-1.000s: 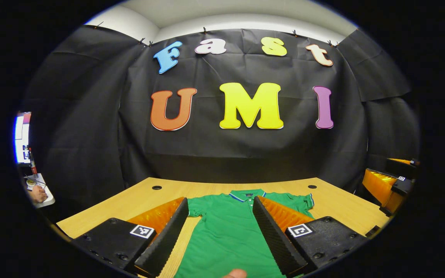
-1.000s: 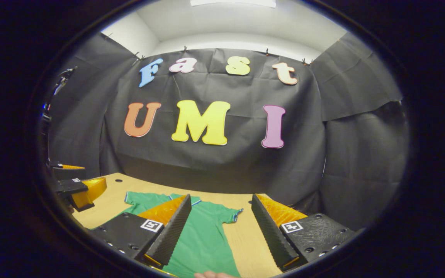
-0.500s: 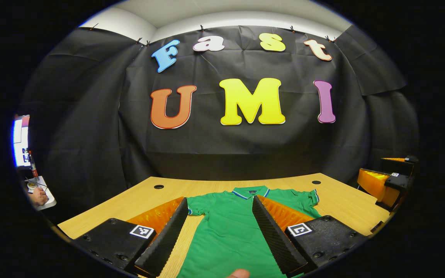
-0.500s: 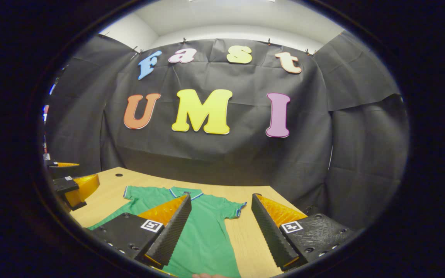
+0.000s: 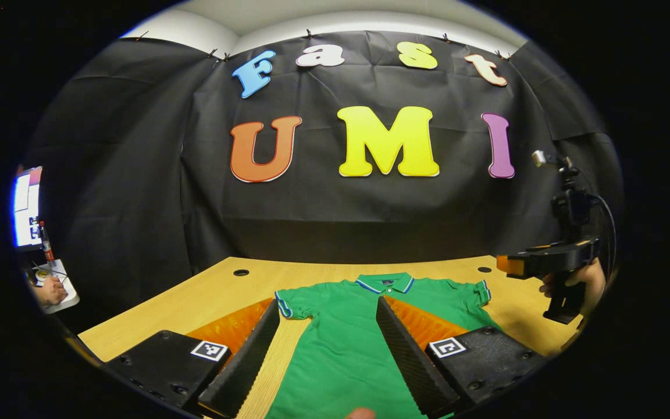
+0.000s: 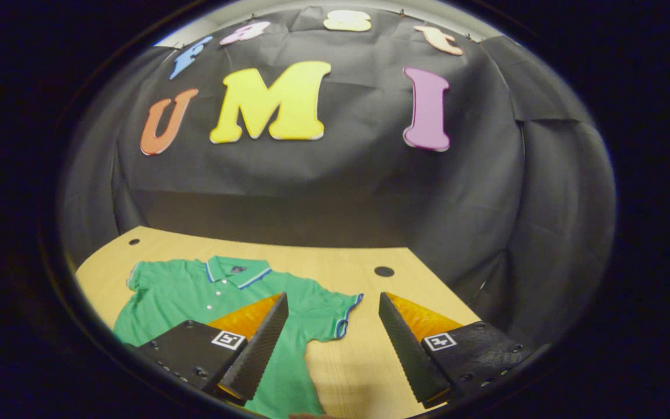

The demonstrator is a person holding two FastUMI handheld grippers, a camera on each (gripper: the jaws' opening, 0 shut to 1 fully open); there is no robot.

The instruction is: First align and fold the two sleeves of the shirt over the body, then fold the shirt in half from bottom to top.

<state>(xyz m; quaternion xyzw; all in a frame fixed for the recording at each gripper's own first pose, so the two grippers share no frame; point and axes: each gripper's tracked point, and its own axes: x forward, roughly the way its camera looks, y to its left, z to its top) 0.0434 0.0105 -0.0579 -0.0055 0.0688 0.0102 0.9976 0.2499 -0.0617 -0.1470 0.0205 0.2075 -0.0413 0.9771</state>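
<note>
A green polo shirt [image 5: 341, 337] lies flat and face up on the wooden table [image 5: 207, 297], its collar [image 5: 384, 283] toward the wall and both short sleeves spread out. My left gripper [image 5: 327, 301] hovers open over the shirt's body, near its left sleeve [image 5: 288, 305]. In the right gripper view the shirt [image 6: 195, 291] lies to the left. My right gripper [image 6: 332, 297] stands open above the right sleeve [image 6: 335, 314], holding nothing. In the left gripper view the right gripper [image 5: 544, 262] hangs above the table's right edge, held by a hand [image 5: 573, 282].
The table has round cable holes near its back corners [image 5: 241, 272] [image 6: 384, 271]. The black cloth wall rises just behind the table. Far left, a lit screen [image 5: 24, 206] and a person's hand [image 5: 50, 291] on a small desk. A fingertip [image 5: 361, 413] shows at the bottom edge.
The right gripper has moved forward and tipped down toward the right sleeve, so the shirt looks larger. The left gripper has barely shifted. Both stay open.
</note>
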